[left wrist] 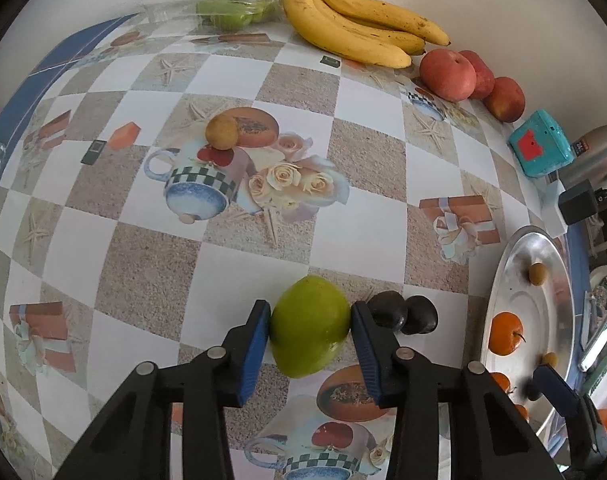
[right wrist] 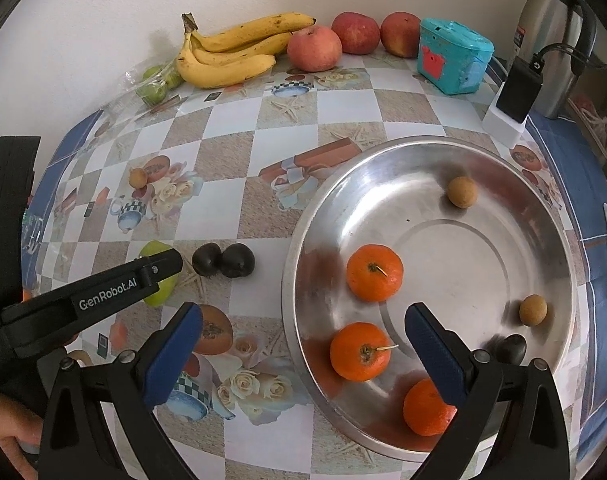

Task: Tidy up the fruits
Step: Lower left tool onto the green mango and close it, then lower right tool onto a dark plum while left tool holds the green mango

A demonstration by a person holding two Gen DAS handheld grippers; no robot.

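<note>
A green fruit lies on the patterned tablecloth, and the blue pads of my left gripper press on both of its sides. Two dark fruits sit right beside it on the right. A small brown fruit rests farther back on the cloth. My right gripper hangs open over the left rim of the steel tray, with nothing between its fingers. In the tray lie three oranges, two small brown fruits and one dark fruit.
Along the back wall lie a bunch of bananas, three red apples and a clear bag of green fruits. A teal box, a charger block and a steel flask stand at the back right.
</note>
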